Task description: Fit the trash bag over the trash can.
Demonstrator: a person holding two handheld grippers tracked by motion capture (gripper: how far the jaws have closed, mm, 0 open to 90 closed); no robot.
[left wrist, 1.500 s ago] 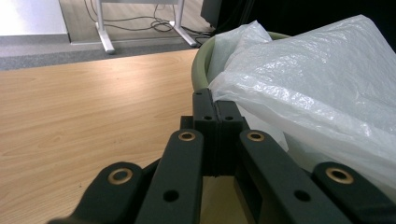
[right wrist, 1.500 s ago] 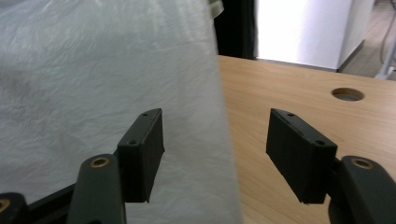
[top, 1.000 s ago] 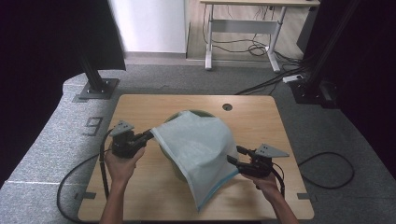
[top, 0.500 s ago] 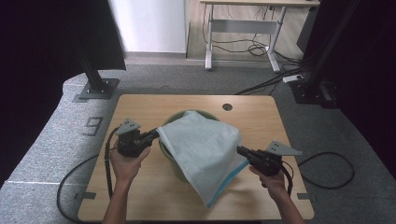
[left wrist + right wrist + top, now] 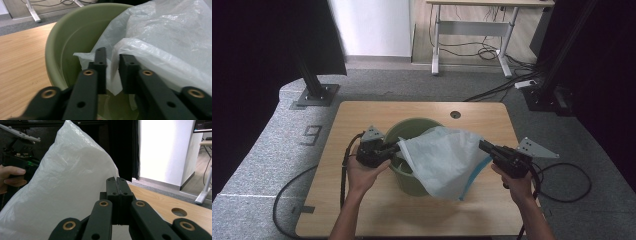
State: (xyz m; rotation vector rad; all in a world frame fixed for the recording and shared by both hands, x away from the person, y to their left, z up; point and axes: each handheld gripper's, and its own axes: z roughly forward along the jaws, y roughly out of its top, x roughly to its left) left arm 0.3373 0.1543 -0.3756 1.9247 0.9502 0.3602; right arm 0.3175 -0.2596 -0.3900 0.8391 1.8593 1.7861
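A green bucket [image 5: 408, 131] stands mid-table, and a white plastic bag [image 5: 444, 160] with a blue edge hangs stretched over its right side. My left gripper [image 5: 394, 148] is at the bucket's left rim. In the left gripper view its jaws [image 5: 113, 53] have just been opening; the bag's edge [image 5: 170, 37] lies loosely in the gap, above the bucket [image 5: 65, 42]. My right gripper [image 5: 484, 146] holds the bag's right corner lifted off the table. Seen in the right gripper view, this gripper [image 5: 116, 180] has its jaws pressed together on the bag [image 5: 67, 182].
The wooden table [image 5: 362, 120] has a round hole [image 5: 455, 114] near its far edge. Cables trail from both grippers off the table's sides. Black frame posts [image 5: 314, 80] stand on the grey floor, and a desk [image 5: 477, 20] with wiring is farther back.
The bag has been pulled right and up, off the bucket, whose rim now shows. The right gripper rose and moved right with the bag. The left gripper moved right to the rim.
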